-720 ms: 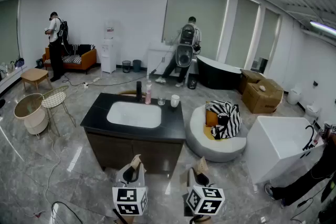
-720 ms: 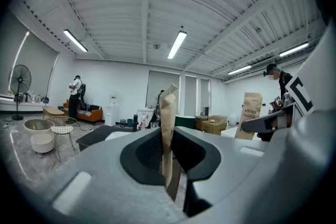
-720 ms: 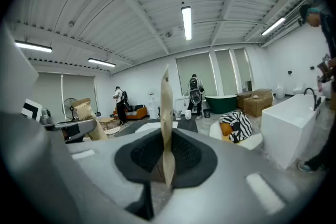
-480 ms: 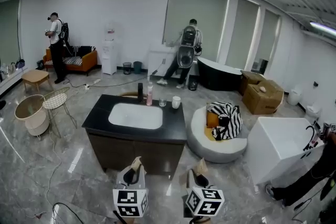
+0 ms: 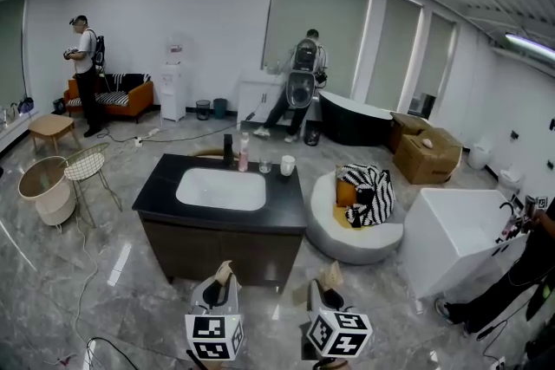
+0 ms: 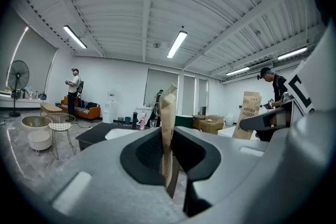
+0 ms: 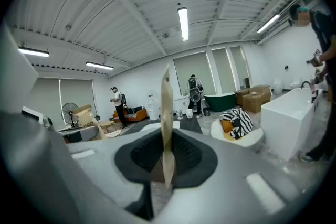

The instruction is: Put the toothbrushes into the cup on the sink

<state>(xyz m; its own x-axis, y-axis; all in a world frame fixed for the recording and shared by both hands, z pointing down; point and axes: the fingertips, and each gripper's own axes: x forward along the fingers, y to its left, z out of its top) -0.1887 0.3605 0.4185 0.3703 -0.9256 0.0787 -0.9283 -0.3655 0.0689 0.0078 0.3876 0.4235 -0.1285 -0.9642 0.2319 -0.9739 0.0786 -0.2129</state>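
At the lower left of the head view, the left gripper (image 5: 222, 280) points level into the room. Its fingers (image 6: 143, 153) are clenched on a flat brown paper toothbrush packet (image 6: 168, 123) standing upright between them.

Ahead, well apart from both grippers, stands a dark cabinet (image 5: 217, 251) whose black tabletop (image 5: 160, 191) carries a white sink (image 5: 221, 189). Along its far edge stand a dark bottle (image 5: 228, 149), a pink bottle (image 5: 244, 153), a clear glass (image 5: 264, 165) and, furthest right, the white cup (image 5: 288, 165).

At the lower right, the right gripper (image 5: 330, 282) tilts slightly down, clamped on a second packet (image 7: 166, 123).

The step in hand looks like the approach. Both packets should be carried close, upright and firmly pinched. They should then be lowered one at a time into the cup without knocking the glass just beside it.
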